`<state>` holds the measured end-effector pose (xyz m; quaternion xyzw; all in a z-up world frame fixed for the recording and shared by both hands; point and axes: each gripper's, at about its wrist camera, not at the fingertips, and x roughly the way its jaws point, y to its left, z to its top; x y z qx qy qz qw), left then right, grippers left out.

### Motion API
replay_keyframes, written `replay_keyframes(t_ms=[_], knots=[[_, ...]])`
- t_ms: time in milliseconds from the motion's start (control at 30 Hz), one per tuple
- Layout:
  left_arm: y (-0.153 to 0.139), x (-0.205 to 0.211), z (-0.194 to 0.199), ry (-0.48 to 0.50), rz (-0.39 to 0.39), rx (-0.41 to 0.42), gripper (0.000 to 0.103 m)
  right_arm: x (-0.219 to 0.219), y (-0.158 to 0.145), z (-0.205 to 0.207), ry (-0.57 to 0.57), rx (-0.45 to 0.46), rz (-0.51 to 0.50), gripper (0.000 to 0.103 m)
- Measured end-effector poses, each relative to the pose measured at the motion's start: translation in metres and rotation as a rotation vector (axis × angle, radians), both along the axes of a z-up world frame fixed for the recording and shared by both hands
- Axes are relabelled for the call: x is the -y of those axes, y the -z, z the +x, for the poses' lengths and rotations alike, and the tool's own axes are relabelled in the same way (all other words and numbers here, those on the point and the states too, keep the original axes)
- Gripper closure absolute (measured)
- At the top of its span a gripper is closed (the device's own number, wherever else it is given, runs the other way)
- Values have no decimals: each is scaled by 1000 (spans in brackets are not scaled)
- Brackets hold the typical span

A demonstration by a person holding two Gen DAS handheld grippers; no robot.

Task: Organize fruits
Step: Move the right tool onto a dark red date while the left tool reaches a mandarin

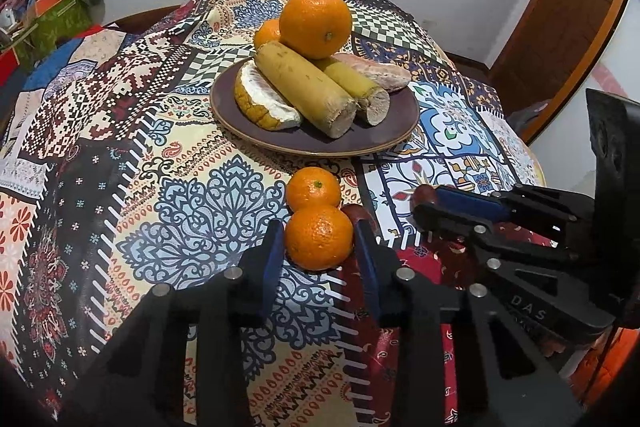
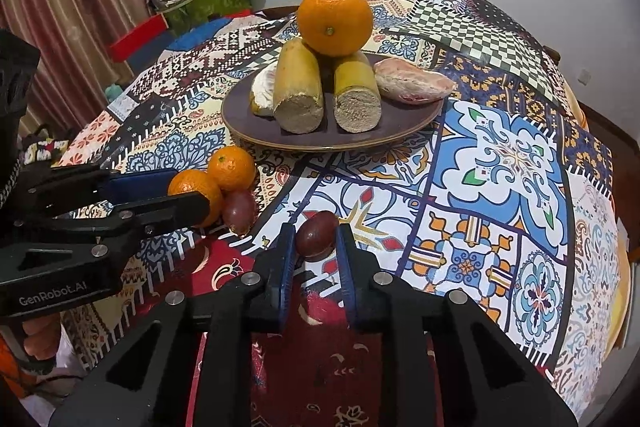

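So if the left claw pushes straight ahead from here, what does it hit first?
The left claw already brackets one small round orange mandarin; straight ahead, a second mandarin sits close behind, probably touching.

Bench [image 2: 500,155] is covered in a loud patchwork-print cloth. Sitting right on it: a dark purple plate [image 2: 400,137] around 12 o'clock, two small oranges touching each other, one nearer [image 1: 319,237] and one just behind [image 1: 313,188], plus two dark red passion fruits, one [image 2: 239,211] right beside the oranges, the other [image 2: 316,235] a bit apart at 3 o'clock of it.
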<state>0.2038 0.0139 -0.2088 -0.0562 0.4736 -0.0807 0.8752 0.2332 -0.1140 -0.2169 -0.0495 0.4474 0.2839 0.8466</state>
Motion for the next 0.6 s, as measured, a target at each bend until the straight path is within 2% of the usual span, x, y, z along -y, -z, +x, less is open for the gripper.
replay_keyframes(t_ms=[600], knots=[[-41, -15, 13, -36, 32, 112, 67, 18, -39, 9, 56, 117, 33, 84]])
